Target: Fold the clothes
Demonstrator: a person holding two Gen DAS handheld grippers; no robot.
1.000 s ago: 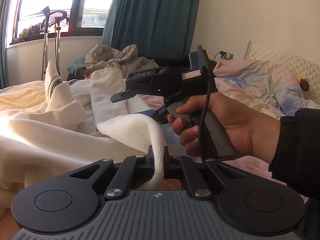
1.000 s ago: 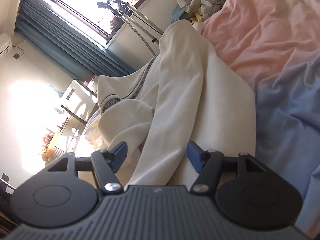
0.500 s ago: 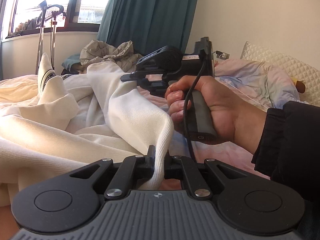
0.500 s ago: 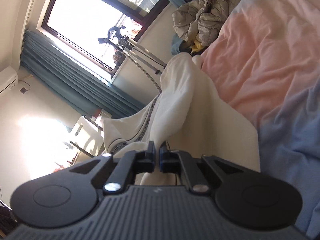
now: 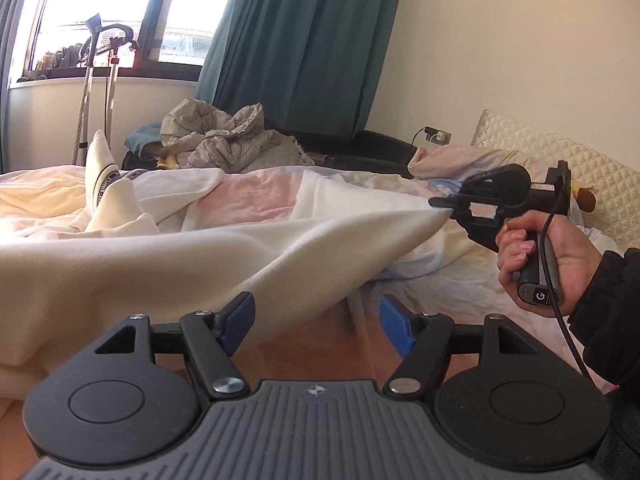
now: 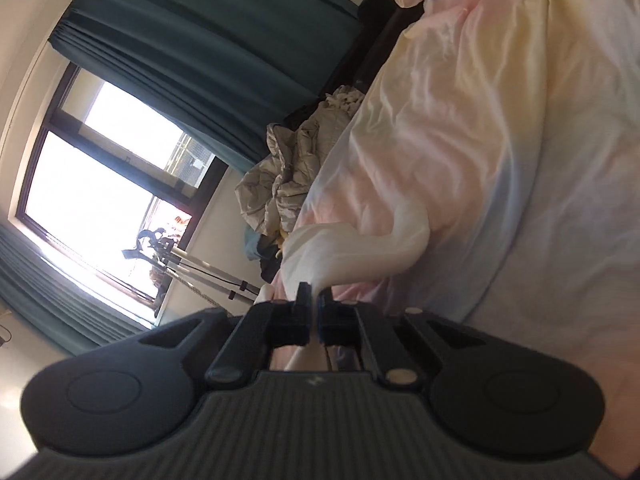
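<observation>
A cream knit garment (image 5: 168, 256) lies spread over the bed and is pulled taut toward the right. In the left wrist view my right gripper (image 5: 442, 203) is shut on its corner, with a person's hand (image 5: 560, 256) on the handle. In the right wrist view the right gripper (image 6: 314, 306) pinches a strip of the same cream garment (image 6: 360, 246). My left gripper (image 5: 316, 322) is near the bed's front; its jaws are opening. The cloth's lower edge hangs just beyond the blue pads (image 5: 240, 316), and they do not press on it.
The bed has a pastel pink and blue sheet (image 5: 256, 196). A crumpled grey quilted jacket (image 5: 224, 140) lies at the far side under the teal curtain (image 5: 296, 40). A quilted pillow (image 5: 560, 168) sits at the right, and a steamer stand (image 5: 100, 80) stands by the window.
My left gripper has let go of the cream cloth and opened wide. My right gripper shut on the cloth and carried its corner far to the right, stretching the garment flat.
</observation>
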